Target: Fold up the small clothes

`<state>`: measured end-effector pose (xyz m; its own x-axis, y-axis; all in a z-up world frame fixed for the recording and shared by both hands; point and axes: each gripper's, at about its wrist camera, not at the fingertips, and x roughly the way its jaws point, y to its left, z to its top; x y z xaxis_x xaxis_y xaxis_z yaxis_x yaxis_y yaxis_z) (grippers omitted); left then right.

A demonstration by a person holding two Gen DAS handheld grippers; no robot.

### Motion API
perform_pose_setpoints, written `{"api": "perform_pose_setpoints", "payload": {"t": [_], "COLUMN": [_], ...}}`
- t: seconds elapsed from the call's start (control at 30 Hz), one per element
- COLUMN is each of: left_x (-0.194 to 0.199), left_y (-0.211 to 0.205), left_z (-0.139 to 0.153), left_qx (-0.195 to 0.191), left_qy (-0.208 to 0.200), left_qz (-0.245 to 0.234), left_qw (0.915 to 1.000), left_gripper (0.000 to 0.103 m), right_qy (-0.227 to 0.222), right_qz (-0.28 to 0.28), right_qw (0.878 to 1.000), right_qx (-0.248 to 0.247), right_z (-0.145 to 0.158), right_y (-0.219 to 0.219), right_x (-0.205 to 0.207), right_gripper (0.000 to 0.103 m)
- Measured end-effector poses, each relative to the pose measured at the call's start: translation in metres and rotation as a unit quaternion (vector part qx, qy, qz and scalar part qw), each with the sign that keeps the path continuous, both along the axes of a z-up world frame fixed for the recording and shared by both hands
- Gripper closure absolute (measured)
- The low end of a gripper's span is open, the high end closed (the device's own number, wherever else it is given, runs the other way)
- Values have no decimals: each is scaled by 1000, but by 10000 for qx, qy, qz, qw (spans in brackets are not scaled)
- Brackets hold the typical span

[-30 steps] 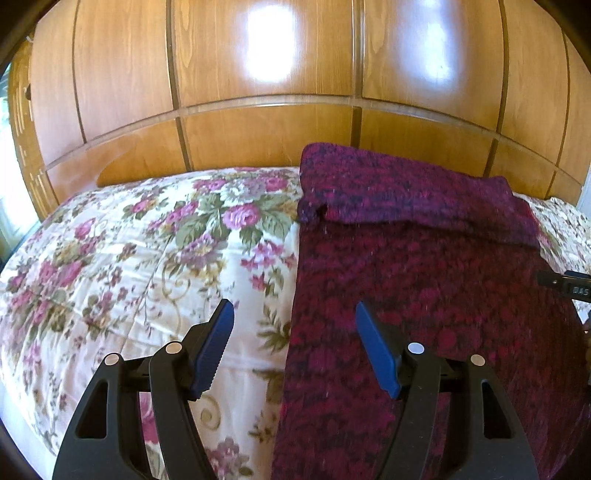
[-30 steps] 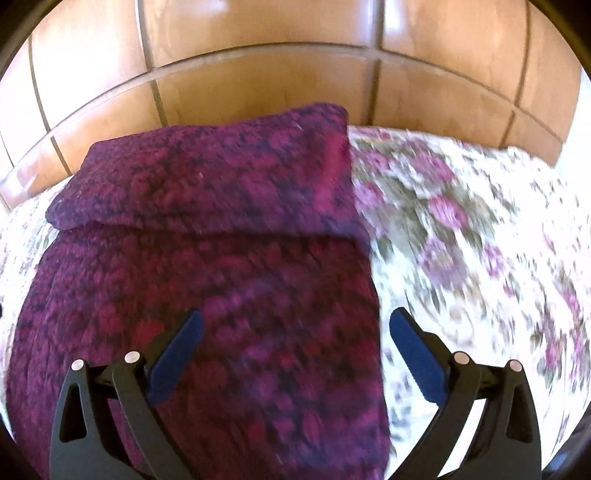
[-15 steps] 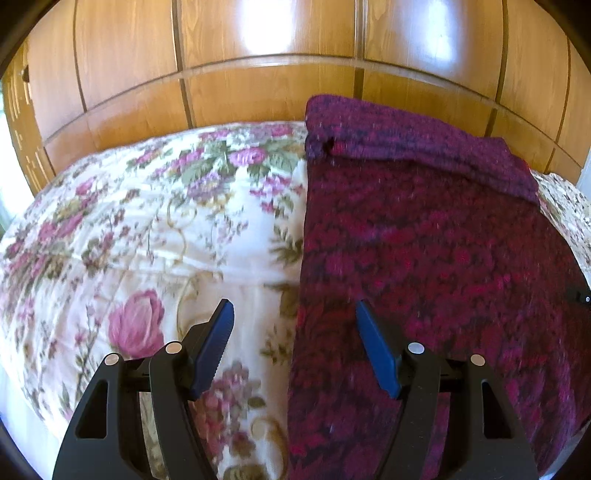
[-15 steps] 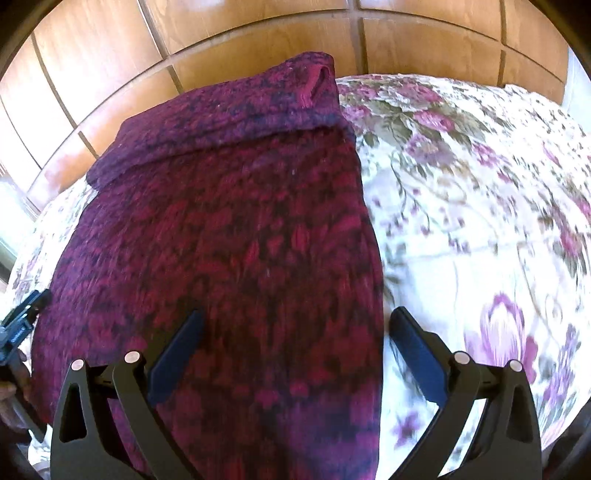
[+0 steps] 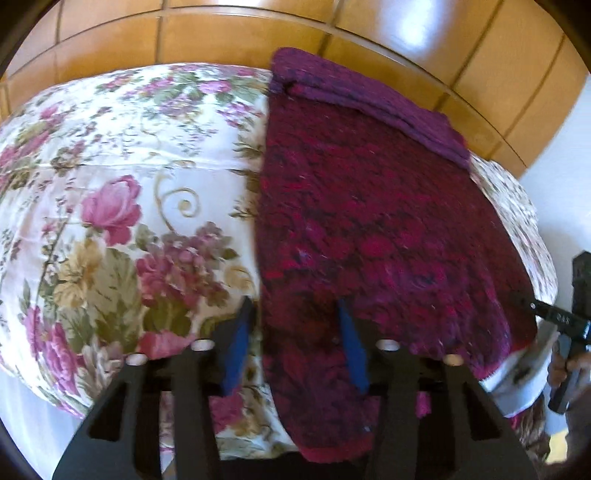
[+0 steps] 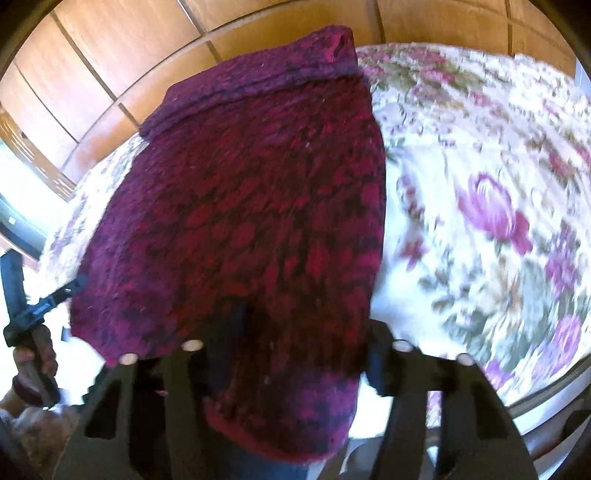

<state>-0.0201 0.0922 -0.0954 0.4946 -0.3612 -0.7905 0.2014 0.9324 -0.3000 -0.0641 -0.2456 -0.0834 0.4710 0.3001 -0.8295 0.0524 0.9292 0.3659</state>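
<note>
Seen from the left wrist: dark red knitted garment point(image 5: 376, 221) spread flat on the floral bedspread point(image 5: 122, 206), far end folded over in a purple band next to the wooden headboard point(image 5: 236, 33). Left tool point(image 5: 295, 343) open, blue pads astride the garment's left near edge, one pad over bedspread, the other over knit. Wide stretch of bare bedspread to the left; near hem drooping over the bed's near edge. At far right, part of the right tool point(image 5: 572, 325) held in a hand, just off the garment's right near corner. Seen from the right wrist: same garment point(image 6: 251, 206), with open bedspread point(image 6: 480, 192) on its right side instead. Right tool point(image 6: 306, 339) open, both fingers set around the near hem, right pad at the garment's right edge; blurred. Left tool point(image 6: 33, 306) visible at far left beside the garment's left near corner.
</note>
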Motion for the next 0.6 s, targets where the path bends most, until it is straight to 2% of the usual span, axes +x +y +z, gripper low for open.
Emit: {"api": "perform_pose_setpoints", "payload": {"t": [0.03,0.07,0.1,0.27,0.37,0.43,0.5,0.6], "left_x": [0,2,4,23,42,61,83,119], "left_y": [-1,0,2,20,27,29,25,21], "left_z": [1,4,7,39,56,62,64,61], "left_qx": [-47,-131,-260,-1207,-1614,-1795,-1789,-1895], "left_qy": [12,3,-2,-126,-313,-378,-452,-307], "left_qz": [-80,-141,-174,-215,-142,-63,17,107], "left_qw": [10000,9998,9995,9924,9863,9830,9828,9813], "left_gripper": [81,85,85,87,88,88,89,89], "right_qy": [13,-4,-80,-621,-903,-1018,-1046,-1001], "right_qz": [13,1,-20,35,-6,-68,-163,-425], "right_qw": [10000,9999,9996,9953,9912,9901,9898,9894], "right_qx": [96,165,264,742,969,961,950,966], "right_z": [1,4,9,44,58,62,63,60], "right_y": [0,-1,-2,-2,-2,-3,-7,-17], "right_x": [1,2,4,18,37,54,72,107], "right_gripper": [68,78,80,82,82,82,82,82]}}
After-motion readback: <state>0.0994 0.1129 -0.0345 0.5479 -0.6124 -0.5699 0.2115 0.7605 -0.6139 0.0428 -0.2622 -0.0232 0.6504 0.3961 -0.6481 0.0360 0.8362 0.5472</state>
